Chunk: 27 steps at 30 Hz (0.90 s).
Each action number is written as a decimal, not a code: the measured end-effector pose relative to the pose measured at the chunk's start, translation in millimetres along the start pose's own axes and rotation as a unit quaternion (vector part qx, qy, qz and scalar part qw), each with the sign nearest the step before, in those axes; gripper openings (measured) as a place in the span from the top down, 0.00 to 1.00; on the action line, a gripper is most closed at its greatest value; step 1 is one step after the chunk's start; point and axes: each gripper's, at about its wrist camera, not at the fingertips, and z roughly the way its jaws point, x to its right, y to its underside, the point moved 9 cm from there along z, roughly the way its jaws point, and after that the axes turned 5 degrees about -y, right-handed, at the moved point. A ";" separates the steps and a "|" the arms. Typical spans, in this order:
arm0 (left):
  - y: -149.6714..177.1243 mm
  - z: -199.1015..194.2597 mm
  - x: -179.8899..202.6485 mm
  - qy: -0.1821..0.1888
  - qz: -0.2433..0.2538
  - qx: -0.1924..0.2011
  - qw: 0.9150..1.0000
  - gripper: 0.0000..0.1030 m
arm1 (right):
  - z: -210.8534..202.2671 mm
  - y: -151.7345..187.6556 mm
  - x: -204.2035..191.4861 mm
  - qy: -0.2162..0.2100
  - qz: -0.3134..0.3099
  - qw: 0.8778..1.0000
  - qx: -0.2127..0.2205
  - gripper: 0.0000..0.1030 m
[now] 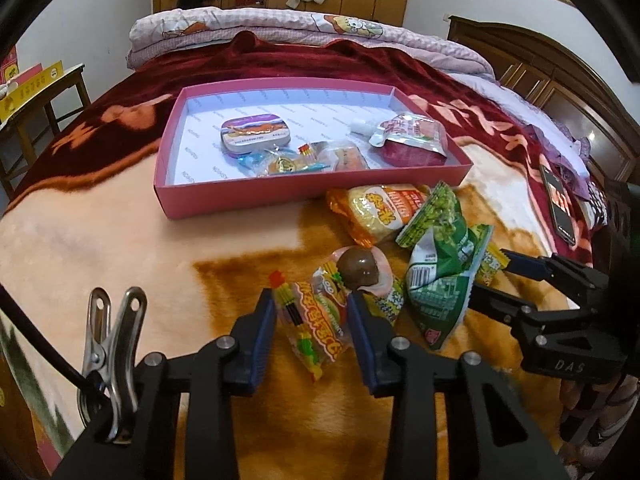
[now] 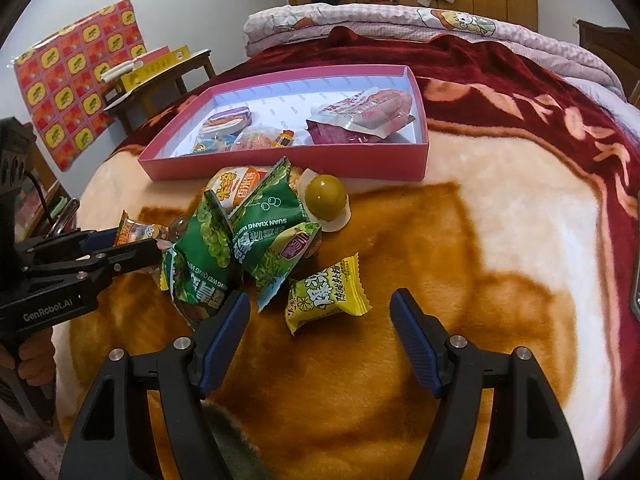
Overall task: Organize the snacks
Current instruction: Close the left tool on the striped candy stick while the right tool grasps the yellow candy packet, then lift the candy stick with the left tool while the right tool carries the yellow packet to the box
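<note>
Snacks sit in a loose pile mid-frame on the blanket [image 1: 120, 240], just below the pink box [image 1: 176, 132], which already holds a few. Left gripper [image 1: 312, 320] pinches the burger gummy pack [image 1: 320, 316], pads on both sides. Right gripper [image 2: 320, 316] is spread, nothing held, w/ the yellow candy [image 2: 326, 294] just ahead. Risk: slick, crinkly wrapper could slip on lift; soft plush gives no firm backing. Bedroom: bed, folded quilt and wardrobe at top of frame.

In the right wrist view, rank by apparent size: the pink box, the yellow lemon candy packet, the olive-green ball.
1. pink box
2. yellow lemon candy packet, though nearer the camera
3. olive-green ball
</note>
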 end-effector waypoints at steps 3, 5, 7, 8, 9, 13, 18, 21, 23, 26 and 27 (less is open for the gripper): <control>-1.6 -3.9 -1.5 0.001 -0.004 0.004 1.000 0.65 | -1.8 0.0 2.3 -0.003 0.007 1.000 0.002 0.32; -3.2 -6.3 -3.6 -0.001 -0.005 0.008 1.000 0.65 | -2.6 -0.7 4.1 -0.006 0.014 1.000 0.003 0.35; -4.1 -8.0 -5.6 -0.003 -0.007 0.011 1.000 0.65 | -3.3 -1.7 5.5 -0.009 0.022 1.000 0.005 0.40; -4.3 -8.6 -6.1 -0.004 -0.007 0.012 1.000 0.65 | -3.5 -2.1 6.2 -0.010 0.025 1.000 0.005 0.42; -4.5 -9.1 -6.8 -0.005 -0.008 0.012 1.000 0.65 | -3.8 -2.6 7.1 -0.011 0.030 0.999 0.006 0.44; -5.0 -10.5 -9.4 -0.008 -0.010 0.013 1.000 0.65 | -4.8 -3.8 7.9 -0.014 0.038 0.999 0.009 0.56; -5.0 -10.3 -9.9 -0.008 -0.010 0.013 1.000 0.69 | -6.4 -4.2 9.4 -0.015 0.045 0.999 0.013 0.66; -5.2 -10.7 -10.9 -0.008 -0.011 0.014 1.000 0.69 | -7.1 -4.2 7.9 -0.015 0.041 0.999 0.014 0.68; -5.3 -10.7 -10.8 -0.008 -0.011 0.014 1.000 0.69 | -7.4 -4.0 7.2 -0.017 0.040 0.999 0.015 0.69; -5.1 -11.3 -11.0 -0.008 -0.010 0.015 1.000 0.70 | -8.7 -2.8 6.4 -0.018 0.040 0.999 0.016 0.70; -5.3 -12.2 -12.0 -0.008 -0.011 0.015 1.000 0.70 | -9.2 -3.1 5.5 -0.018 0.040 0.999 0.017 0.70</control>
